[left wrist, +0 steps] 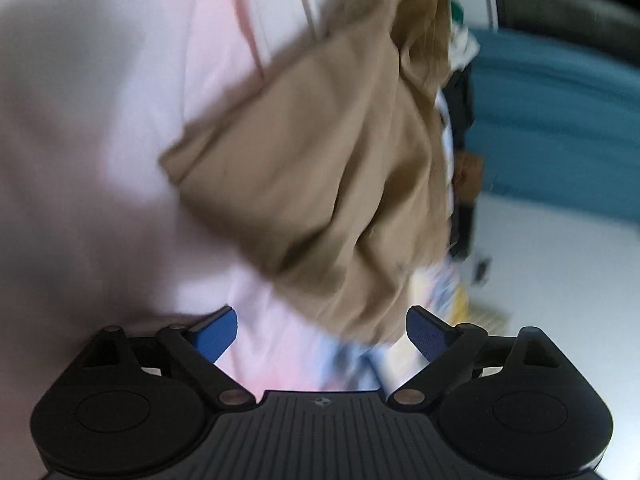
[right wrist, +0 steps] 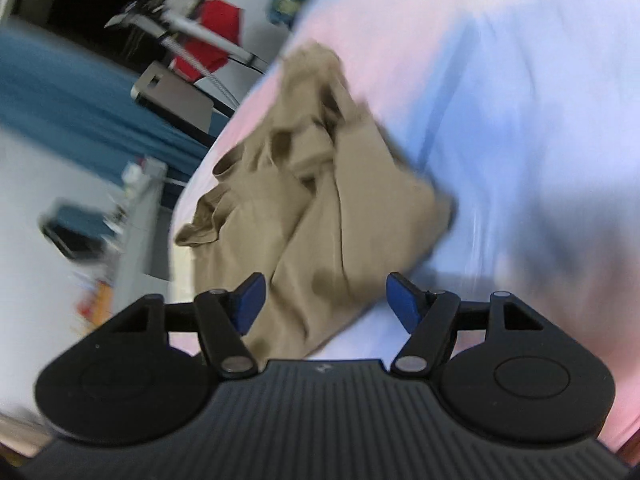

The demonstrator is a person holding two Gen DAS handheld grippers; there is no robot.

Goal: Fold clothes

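A crumpled tan garment [left wrist: 320, 168] lies on a pale pink and blue sheet [left wrist: 100, 120]. It also shows in the right wrist view [right wrist: 320, 200], bunched with folds, on the same sheet [right wrist: 520, 120]. My left gripper [left wrist: 322, 334] is open and empty, with the garment's near edge just ahead of its blue fingertips [left wrist: 218, 334]. My right gripper [right wrist: 325, 306] is open, and the garment's near end lies between its blue fingertips [right wrist: 252, 304], which are not closed on it. Both views are blurred.
A blue fabric surface [left wrist: 560, 128] and dark items [left wrist: 464, 120] lie beyond the bed edge on the right in the left wrist view. In the right wrist view a red object [right wrist: 212, 36], a grey box [right wrist: 176, 96], a dark device [right wrist: 76, 232] and blue fabric [right wrist: 80, 96] sit at the left.
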